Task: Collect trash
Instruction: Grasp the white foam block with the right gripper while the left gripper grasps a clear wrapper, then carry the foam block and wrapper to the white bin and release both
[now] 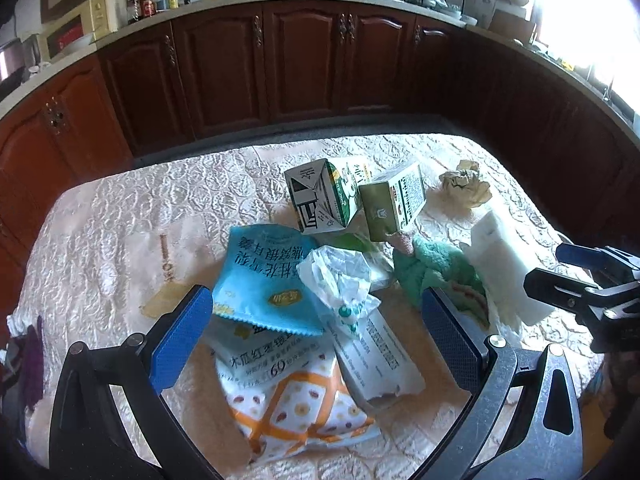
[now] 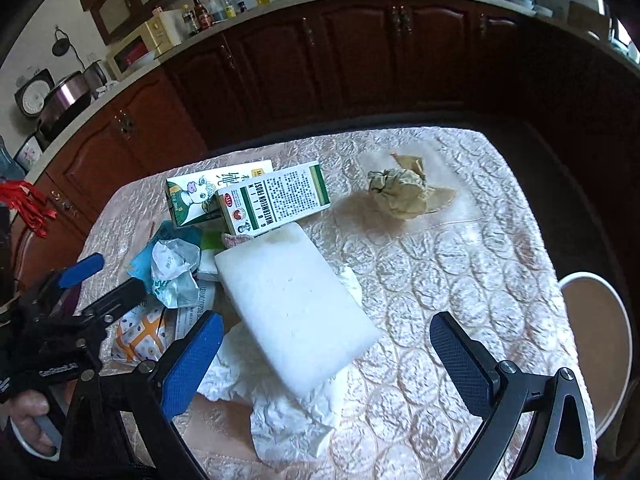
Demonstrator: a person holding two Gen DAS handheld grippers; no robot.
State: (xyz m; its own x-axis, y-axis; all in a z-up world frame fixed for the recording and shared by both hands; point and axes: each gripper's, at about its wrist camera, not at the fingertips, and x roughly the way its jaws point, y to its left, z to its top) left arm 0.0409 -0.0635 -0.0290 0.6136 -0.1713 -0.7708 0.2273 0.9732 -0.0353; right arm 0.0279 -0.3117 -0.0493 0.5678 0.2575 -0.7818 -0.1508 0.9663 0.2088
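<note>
Nearest the left wrist camera, the left gripper (image 1: 316,332) hovers with its jaws spread wide and empty over a pile of wrappers on the quilted tablecloth (image 1: 100,240). Between its blue pads lie a blue snack bag (image 1: 264,280), a crumpled clear plastic wrapper (image 1: 340,284), an orange-patterned pouch (image 1: 296,404) and a flat white packet (image 1: 376,364), all overlapping.

The right gripper (image 2: 326,354) likewise stands wide and empty, above a white foam block (image 2: 296,312) that rests on crumpled white tissue (image 2: 288,420).

Remaining trash: two cartons, a green-and-white one (image 2: 192,200) and a box printed WATERMELON FROST (image 2: 276,200), touching side by side; a ball of brownish paper (image 2: 400,192) sits well apart.

Recommended procedure for the left grasp:
- Lower onto the topmost layer first, the clear wrapper or blue bag.
- Close on a raised fold, not a flat face; film likely slips.
- Avoid pinching the tablecloth.
- No collection bin can be identified in either view.
</note>
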